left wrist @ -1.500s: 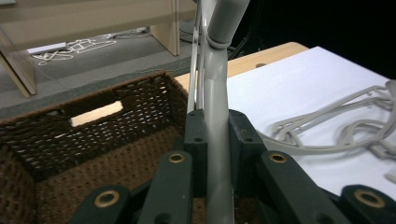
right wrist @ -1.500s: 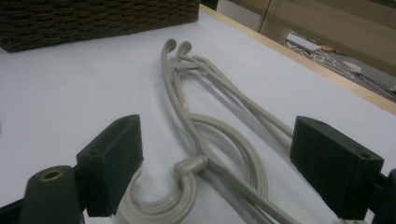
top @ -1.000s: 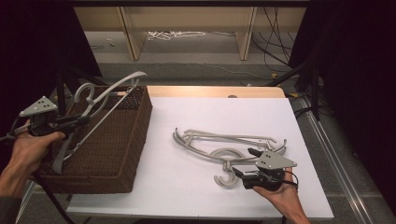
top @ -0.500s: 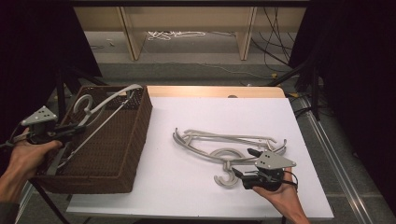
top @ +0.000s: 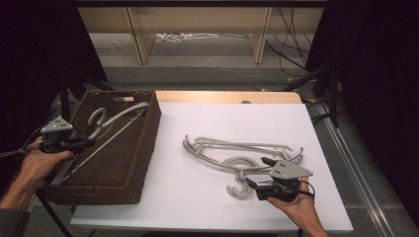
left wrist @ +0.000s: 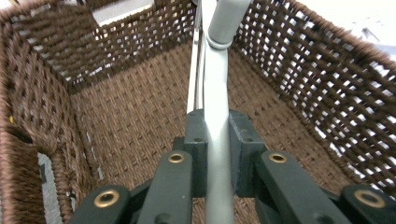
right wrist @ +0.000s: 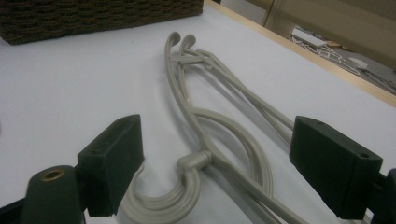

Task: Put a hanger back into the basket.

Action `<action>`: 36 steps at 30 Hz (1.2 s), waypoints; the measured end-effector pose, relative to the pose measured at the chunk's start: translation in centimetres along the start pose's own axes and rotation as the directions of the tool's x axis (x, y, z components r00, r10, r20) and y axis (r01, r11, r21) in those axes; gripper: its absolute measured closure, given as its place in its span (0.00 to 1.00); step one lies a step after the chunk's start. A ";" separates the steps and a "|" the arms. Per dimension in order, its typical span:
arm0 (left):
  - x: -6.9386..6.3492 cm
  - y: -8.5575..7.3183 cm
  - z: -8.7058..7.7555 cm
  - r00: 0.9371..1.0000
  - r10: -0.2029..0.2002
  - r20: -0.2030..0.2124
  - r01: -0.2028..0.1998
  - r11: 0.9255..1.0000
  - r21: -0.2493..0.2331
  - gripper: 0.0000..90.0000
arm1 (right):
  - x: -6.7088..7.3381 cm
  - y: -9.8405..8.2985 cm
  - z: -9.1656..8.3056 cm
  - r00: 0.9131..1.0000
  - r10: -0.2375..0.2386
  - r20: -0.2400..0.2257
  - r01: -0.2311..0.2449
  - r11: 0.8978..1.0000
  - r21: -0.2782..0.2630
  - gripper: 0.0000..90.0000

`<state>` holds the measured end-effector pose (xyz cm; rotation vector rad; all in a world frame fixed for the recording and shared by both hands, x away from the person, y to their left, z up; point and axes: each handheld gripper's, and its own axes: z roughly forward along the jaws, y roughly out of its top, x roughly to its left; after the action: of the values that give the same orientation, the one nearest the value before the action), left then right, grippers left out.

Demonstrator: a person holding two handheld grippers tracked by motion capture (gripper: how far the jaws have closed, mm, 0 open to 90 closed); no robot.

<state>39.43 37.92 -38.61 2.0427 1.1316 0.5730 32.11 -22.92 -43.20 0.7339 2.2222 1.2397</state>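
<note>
One brown wicker basket (top: 141, 148), left of table. Left gripper (left wrist: 217, 154) clamped on one grey plastic hanger (top: 111, 123), slanting into that basket. Two more grey hangers (top: 232, 153) stacked on white table surface (top: 197, 207), centre-right. Right gripper (right wrist: 217, 163) jaws wide apart, hovering over their hooks.

Left gripper (top: 81, 143), held in the left hand (top: 37, 163) at the left edge of the high view, points level toward the right; its jaws are clamped tight on a grey hanger bar (left wrist: 217, 140). The left forearm enters from the bottom-left corner. Right gripper (top: 257, 173), in the right hand (top: 291, 200), lies low over the tabletop (top: 197, 207), pointing left, jaws spread wide with nothing pressed between them.
</note>
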 end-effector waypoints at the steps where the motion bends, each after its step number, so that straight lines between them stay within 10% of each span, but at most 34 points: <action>1: 0.1 0.0 0.1 1.000 -0.005 0.004 0.005 1.000 0.002 0.88 | 0.0 0.0 0.0 1.000 -0.001 0.001 0.001 1.000 0.001 0.21; 14: 0.4 0.0 1.5 0.999 0.035 -0.007 -0.034 0.992 0.121 0.88 | 0.1 0.0 0.2 1.000 -0.002 -0.005 0.002 1.000 0.003 0.21; 22: 1.8 -1.2 2.0 0.998 -0.046 -0.044 0.051 0.989 0.141 0.87 | 0.1 0.0 0.2 1.000 -0.009 -0.010 0.009 1.000 0.012 0.21; 36: 3.3 -1.7 2.5 0.963 -0.207 -0.175 0.234 0.960 0.152 0.81 | 0.1 -0.1 0.2 1.000 -0.010 -0.012 0.010 1.000 0.017 0.21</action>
<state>41.88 40.47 -41.38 2.0035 1.5286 0.5477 32.15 -22.75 -43.38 0.7233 2.2462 1.2250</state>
